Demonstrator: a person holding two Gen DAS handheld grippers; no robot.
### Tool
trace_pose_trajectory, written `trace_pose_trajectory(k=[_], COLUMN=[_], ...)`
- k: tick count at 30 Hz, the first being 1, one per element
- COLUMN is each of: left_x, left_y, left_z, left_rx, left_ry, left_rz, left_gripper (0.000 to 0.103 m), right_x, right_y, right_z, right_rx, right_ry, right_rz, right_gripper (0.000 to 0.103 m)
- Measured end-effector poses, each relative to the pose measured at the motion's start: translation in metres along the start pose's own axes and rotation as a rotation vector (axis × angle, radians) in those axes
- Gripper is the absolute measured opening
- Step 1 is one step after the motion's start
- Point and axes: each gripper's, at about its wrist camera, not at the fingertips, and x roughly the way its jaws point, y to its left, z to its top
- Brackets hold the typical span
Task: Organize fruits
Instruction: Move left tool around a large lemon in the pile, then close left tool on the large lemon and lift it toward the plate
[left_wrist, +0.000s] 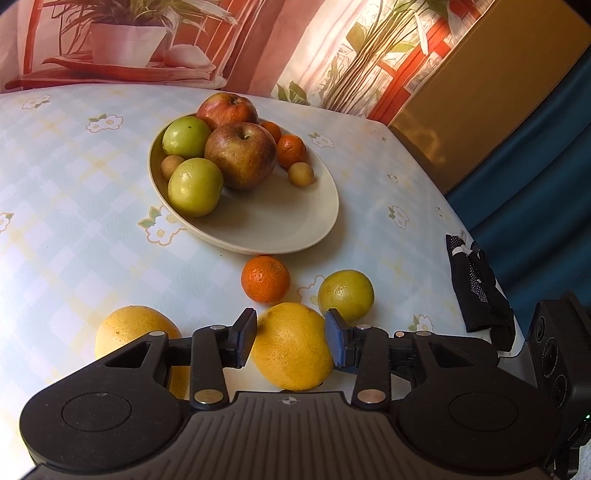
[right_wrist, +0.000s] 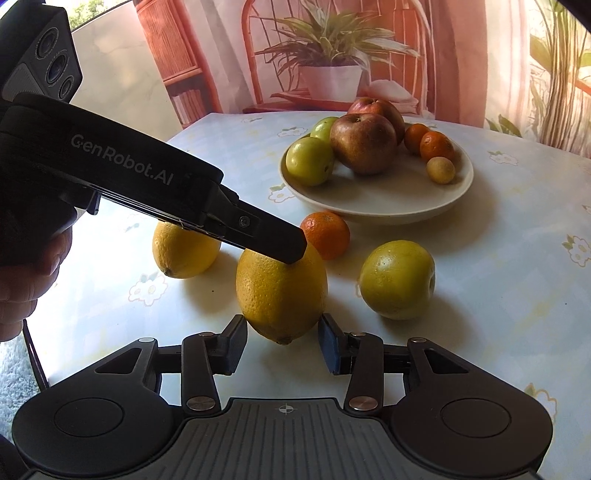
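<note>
A yellow lemon (left_wrist: 291, 347) (right_wrist: 280, 291) sits between the pads of my left gripper (left_wrist: 291, 338), which is shut on its sides. From the right wrist view, that left gripper (right_wrist: 291, 251) reaches in from the left, one finger across the lemon's top. My right gripper (right_wrist: 283, 345) is open. The lemon's pointed lower end lies between its pads, with slivers of table showing at either side. A cream plate (left_wrist: 266, 229) (right_wrist: 388, 201) holds red and green apples, mandarins and small tan fruits.
On the flowered tablecloth lie a second lemon (left_wrist: 133, 332) (right_wrist: 184, 254), a mandarin (left_wrist: 265, 278) (right_wrist: 327, 234) and a yellow-green fruit (left_wrist: 346, 295) (right_wrist: 397, 278). A black glove (left_wrist: 480, 295) hangs at the table's right edge. A hand (right_wrist: 22, 280) holds the left gripper.
</note>
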Motion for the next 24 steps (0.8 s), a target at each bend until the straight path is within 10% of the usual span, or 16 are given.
trace_pose_trajectory(k=[24], left_x=[0.002], left_y=[-0.0028], left_z=[-0.0042], left_rx=[0.024], left_ry=[-0.018], left_rz=[0.011], left_gripper=[0.043], right_x=[-0.0044], right_y=[0.0017], right_z=[0.0009], right_rx=[-0.005], right_ry=[-0.039], right_rz=[-0.012], right_gripper=[0.043])
